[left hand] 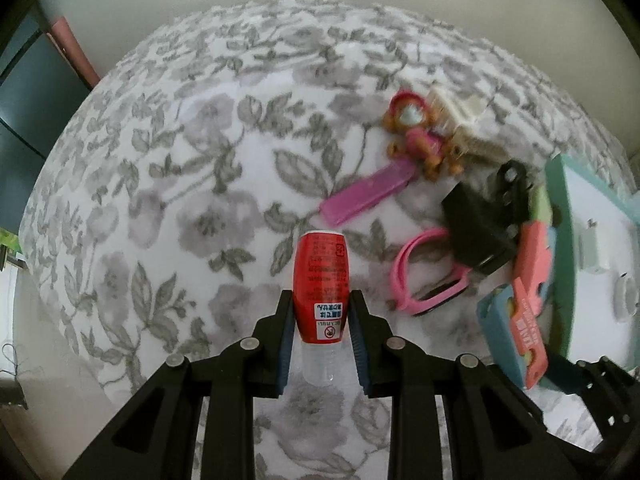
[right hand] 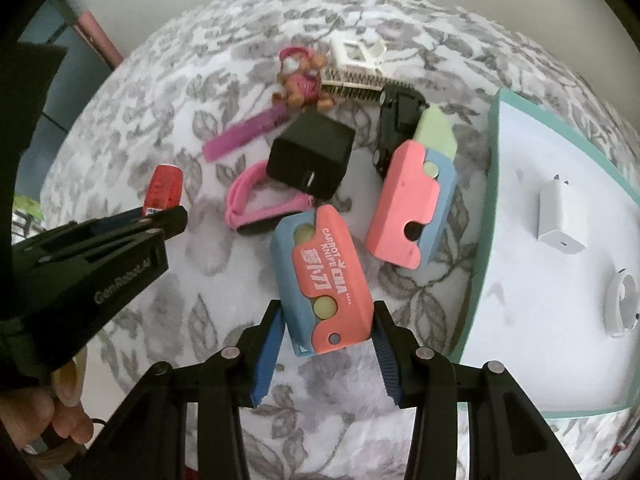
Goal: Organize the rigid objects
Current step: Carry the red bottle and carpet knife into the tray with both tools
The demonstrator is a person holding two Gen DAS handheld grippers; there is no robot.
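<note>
My left gripper (left hand: 322, 296) is shut on a small bottle (left hand: 320, 280) with a red label and a clear end, its blue pads pressing both sides. It hangs just over the flowered cloth (left hand: 180, 200). The right wrist view shows the same bottle (right hand: 164, 188) at the left. My right gripper (right hand: 327, 306) is shut on a pink-and-blue "carrot knife" toy (right hand: 324, 272), gripped at its near end. A second carrot knife (right hand: 408, 200) lies beside it on the cloth.
A teal tray (right hand: 486, 208) at the right holds a white charger (right hand: 560, 216) and a white round piece (right hand: 622, 304). On the cloth lie a black adapter (right hand: 312, 156), pink band (right hand: 256, 200), purple comb (right hand: 244, 132), toy figure (right hand: 300, 84), white brush (right hand: 352, 80) and black clip (right hand: 396, 120).
</note>
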